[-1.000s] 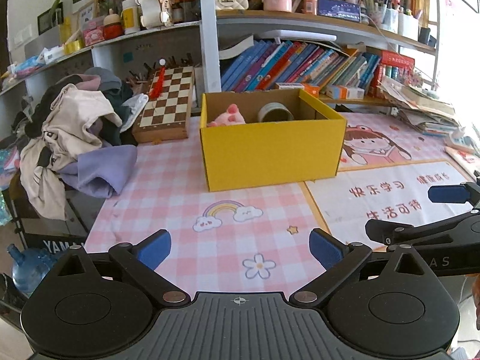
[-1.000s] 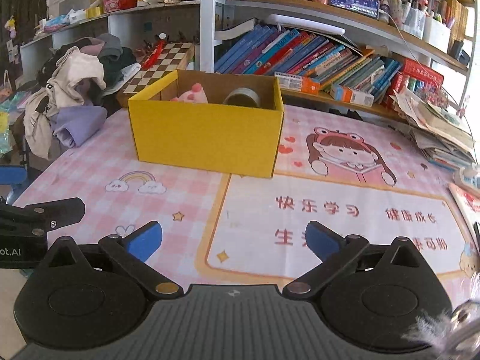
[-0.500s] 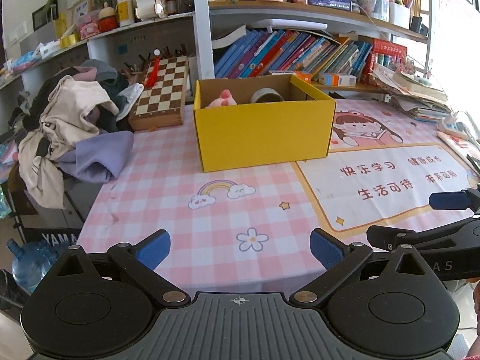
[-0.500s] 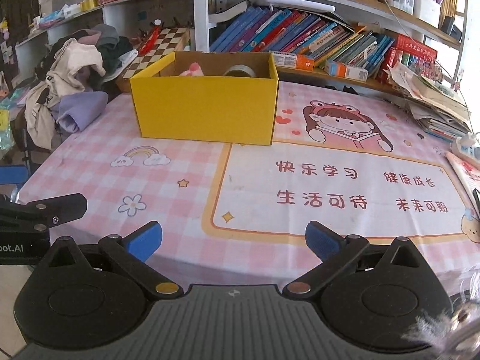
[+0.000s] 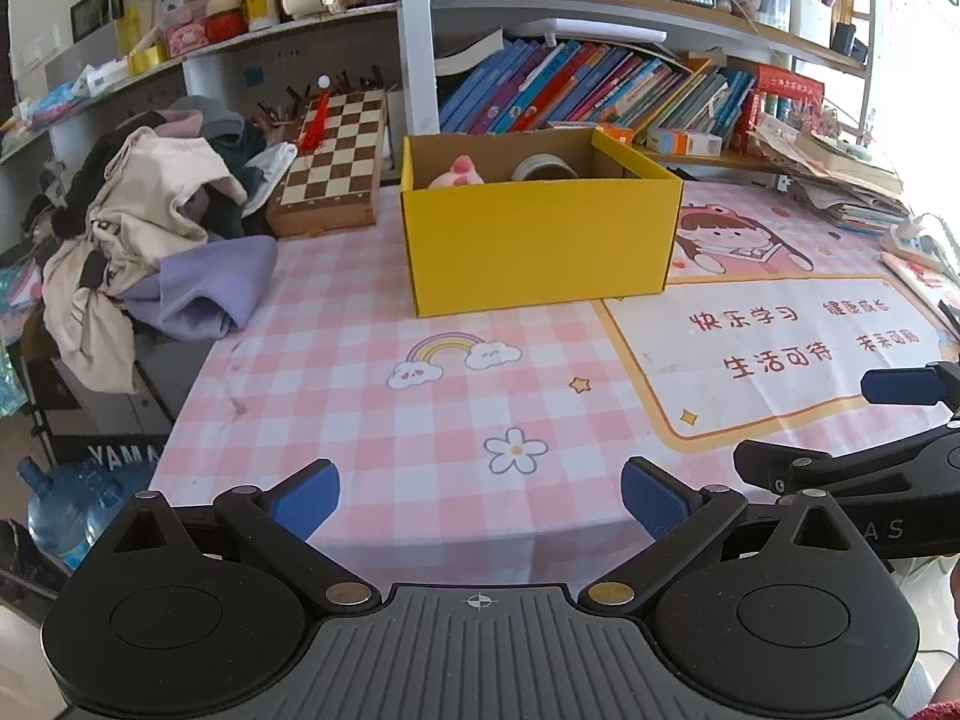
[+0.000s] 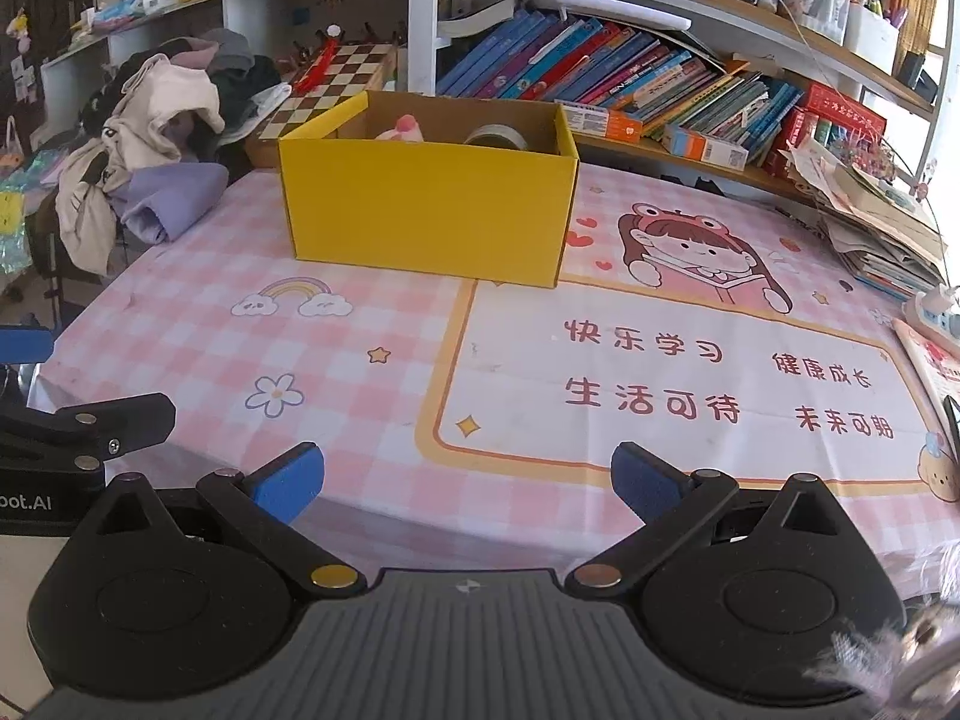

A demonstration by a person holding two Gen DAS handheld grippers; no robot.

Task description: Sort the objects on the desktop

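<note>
A yellow cardboard box (image 5: 537, 243) stands on the pink checked table cover, also in the right wrist view (image 6: 429, 213). Inside it lie a pink plush toy (image 5: 456, 173) and a roll of tape (image 5: 543, 167); both also show in the right wrist view, the toy (image 6: 403, 127) and the tape (image 6: 495, 135). My left gripper (image 5: 480, 495) is open and empty at the table's front edge, well short of the box. My right gripper (image 6: 465, 483) is open and empty, also at the front edge, to the right of the left one.
A pile of clothes (image 5: 144, 234) lies at the table's left edge. A chessboard (image 5: 336, 162) leans behind the box. Books (image 5: 588, 93) fill the shelf behind. Stacked papers (image 6: 876, 222) sit at the right. A blue water bottle (image 5: 57, 510) stands on the floor to the left.
Both grippers have pulled back from the box toward the table's front edge; the box looks smaller and farther. Both stay open and empty.
</note>
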